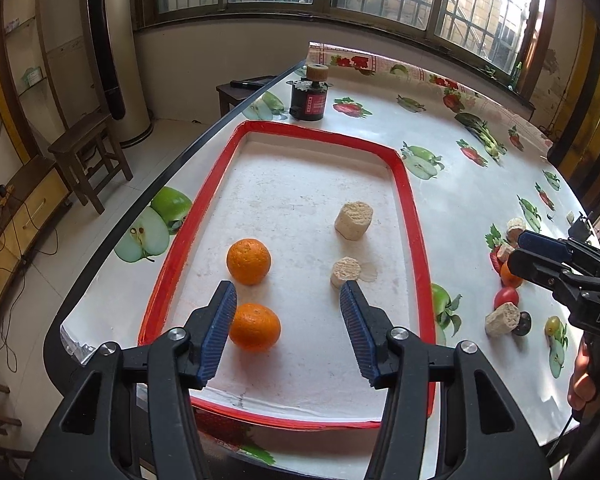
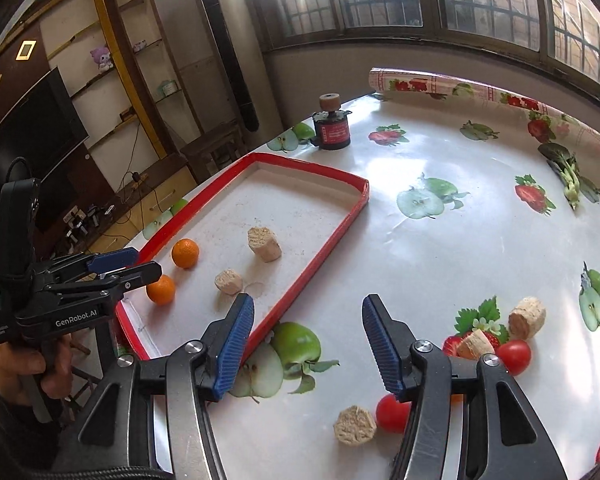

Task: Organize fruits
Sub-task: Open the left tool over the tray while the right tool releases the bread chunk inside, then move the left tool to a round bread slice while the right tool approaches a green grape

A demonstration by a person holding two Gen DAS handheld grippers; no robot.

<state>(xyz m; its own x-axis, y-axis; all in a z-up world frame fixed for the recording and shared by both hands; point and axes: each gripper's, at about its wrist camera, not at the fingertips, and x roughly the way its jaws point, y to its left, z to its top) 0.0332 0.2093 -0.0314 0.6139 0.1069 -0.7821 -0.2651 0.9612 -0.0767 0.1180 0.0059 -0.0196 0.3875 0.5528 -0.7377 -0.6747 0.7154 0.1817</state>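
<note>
your left hand-held gripper (image 1: 288,300) is hanging over the near end of the red-rimmed tray (image 1: 414,216), its jaws standing apart with nothing between them. two oranges (image 1: 249,261) are lying in the tray's left half, two tan cork-like cylinders (image 1: 354,220) to their right. your right hand-held gripper (image 2: 308,320) is hovering over the counter (image 2: 440,248), jaws apart and empty, beside the tray. more cylinders and two cherry tomatoes (image 2: 514,356) are lying near it.
</note>
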